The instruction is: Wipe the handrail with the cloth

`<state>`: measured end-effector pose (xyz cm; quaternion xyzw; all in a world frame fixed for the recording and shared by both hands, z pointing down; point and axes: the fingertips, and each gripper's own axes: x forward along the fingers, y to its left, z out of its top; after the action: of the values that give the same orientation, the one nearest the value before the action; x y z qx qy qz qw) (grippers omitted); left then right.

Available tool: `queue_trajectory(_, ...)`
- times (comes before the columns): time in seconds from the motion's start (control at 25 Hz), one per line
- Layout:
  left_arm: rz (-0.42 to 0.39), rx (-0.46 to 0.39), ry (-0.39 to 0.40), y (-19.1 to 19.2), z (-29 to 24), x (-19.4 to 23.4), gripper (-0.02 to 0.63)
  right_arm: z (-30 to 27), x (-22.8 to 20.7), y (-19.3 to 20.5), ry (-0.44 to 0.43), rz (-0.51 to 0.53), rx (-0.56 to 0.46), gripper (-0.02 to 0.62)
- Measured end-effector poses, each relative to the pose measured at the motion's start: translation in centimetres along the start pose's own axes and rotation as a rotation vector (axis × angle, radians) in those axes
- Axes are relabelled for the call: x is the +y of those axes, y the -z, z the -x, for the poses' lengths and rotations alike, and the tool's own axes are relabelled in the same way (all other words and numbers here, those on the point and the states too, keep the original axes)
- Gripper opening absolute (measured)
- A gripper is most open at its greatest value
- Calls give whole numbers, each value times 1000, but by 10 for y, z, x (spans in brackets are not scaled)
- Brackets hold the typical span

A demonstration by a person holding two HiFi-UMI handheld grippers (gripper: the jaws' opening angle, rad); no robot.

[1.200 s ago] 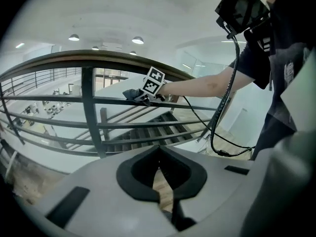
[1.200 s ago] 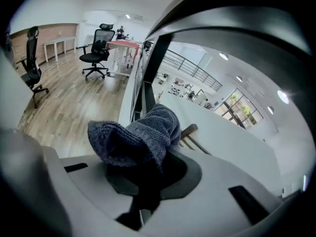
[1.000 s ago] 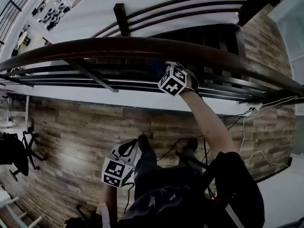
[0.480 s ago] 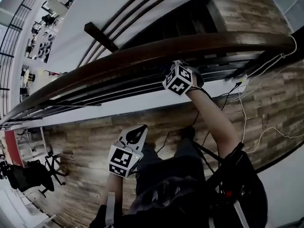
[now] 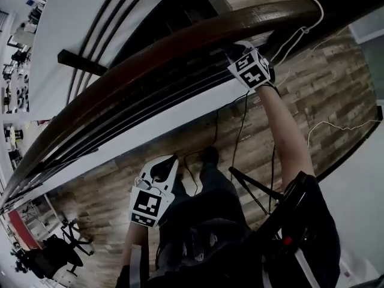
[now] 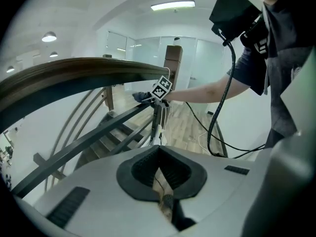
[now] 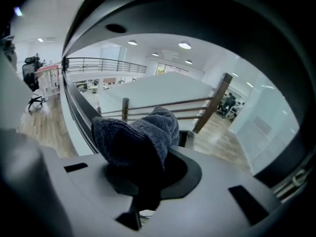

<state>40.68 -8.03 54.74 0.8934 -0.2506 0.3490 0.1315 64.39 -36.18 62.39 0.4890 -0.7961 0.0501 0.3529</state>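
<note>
**A:** Why is the arm reaching out that far?

**B:** The handrail (image 5: 180, 47) is curving away along the stairwell, so the right tool (image 5: 245, 56) is stretching to its far end, probably to bring the cloth (image 7: 143, 132) against the underside of the wood. Its jaws are pinching a bunched fold of that grey cloth, which is bulging out ahead of them.

**A:** And the left tool (image 5: 161, 176)?

**B:** It is hanging low by the person's body, well apart from the rail. The jaws are pressed together on nothing, so I judge it is idling.

**A:** Is any writing showing?

**B:** Only the square black-and-white markers (image 5: 252, 71) are showing; no brand or word is readable.
</note>
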Motion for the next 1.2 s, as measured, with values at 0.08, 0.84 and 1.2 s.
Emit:
queue_trajectory(0.08,3,16,15,2,-6,-5,8,9,-43,27,75,-50,34,38)
queue_trajectory(0.84,6,16,-135,21,53,1,8,70,-53,6,103,-76,33,40)
queue_trajectory(1.2,37,-128,-240,57,158,41,8,186,296,-129,-659,-176,-325,40)
